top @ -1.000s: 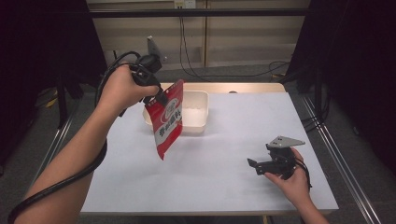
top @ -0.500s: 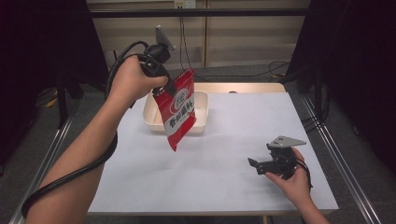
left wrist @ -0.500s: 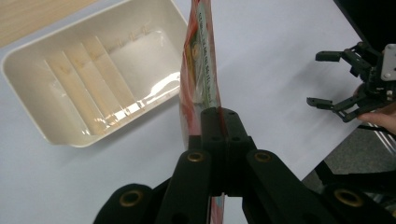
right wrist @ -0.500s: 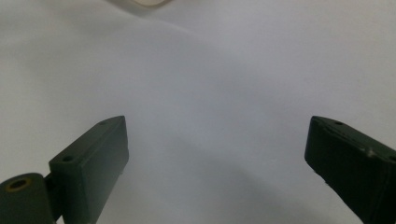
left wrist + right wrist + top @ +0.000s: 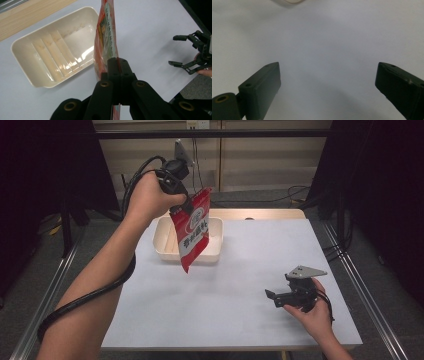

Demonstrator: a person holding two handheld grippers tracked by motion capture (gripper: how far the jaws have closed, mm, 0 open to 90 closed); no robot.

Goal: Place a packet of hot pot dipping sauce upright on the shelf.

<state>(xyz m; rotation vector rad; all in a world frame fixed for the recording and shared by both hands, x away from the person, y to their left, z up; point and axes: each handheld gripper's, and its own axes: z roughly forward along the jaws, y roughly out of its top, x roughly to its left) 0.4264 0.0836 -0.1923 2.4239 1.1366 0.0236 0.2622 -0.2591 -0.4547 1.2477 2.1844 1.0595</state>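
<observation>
1. The left gripper (image 5: 186,209) has its fingers (image 5: 117,72) clamped tight on the top edge of a red and white snack pouch (image 5: 192,231).
2. The pouch hangs in the air from that grip, tilted, with its lower corner pointing down in front of the cream tray (image 5: 162,242).
3. In the high view the pouch overlaps the tray's middle and near rim; it hangs clear above the tray.
4. In the left gripper view the pouch (image 5: 106,40) is seen edge-on, running away from the fingers, with the tray (image 5: 27,62) just beside it on one side.
5. The tray is empty, with ribs along its floor, and sits on the white counter (image 5: 235,285) near the counter's far edge.
6. The right gripper (image 5: 275,297) rests well away from the tray, near the front right corner of the counter, held by the person's right hand (image 5: 312,312).
7. Its fingers (image 5: 260,85) stand wide apart with only bare counter between them.
8. The left forearm (image 5: 100,285) reaches up past the tray's left side, with the black cable (image 5: 90,295) looping along it.
</observation>
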